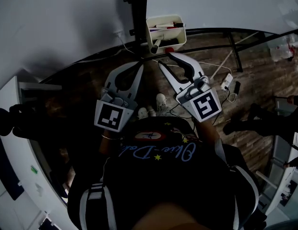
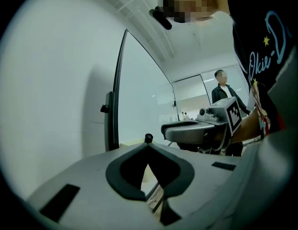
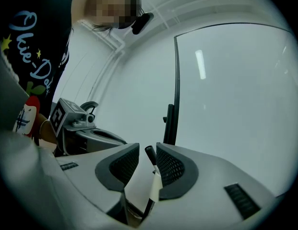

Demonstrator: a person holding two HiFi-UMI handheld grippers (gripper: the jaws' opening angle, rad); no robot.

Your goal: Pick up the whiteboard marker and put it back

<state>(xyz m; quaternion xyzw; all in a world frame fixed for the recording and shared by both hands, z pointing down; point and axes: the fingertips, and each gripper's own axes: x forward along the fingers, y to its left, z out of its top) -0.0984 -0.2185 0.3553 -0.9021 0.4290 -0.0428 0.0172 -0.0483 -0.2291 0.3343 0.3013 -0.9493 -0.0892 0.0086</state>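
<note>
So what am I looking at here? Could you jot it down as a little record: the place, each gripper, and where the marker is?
place: a person facing a whiteboard
tray: cream, at the board's lower edge
left gripper: fingers together, nothing held
right gripper: fingers apart, tips at the tray
marker: black cap up, between the right fingers, close to one pad, not pinched
</note>
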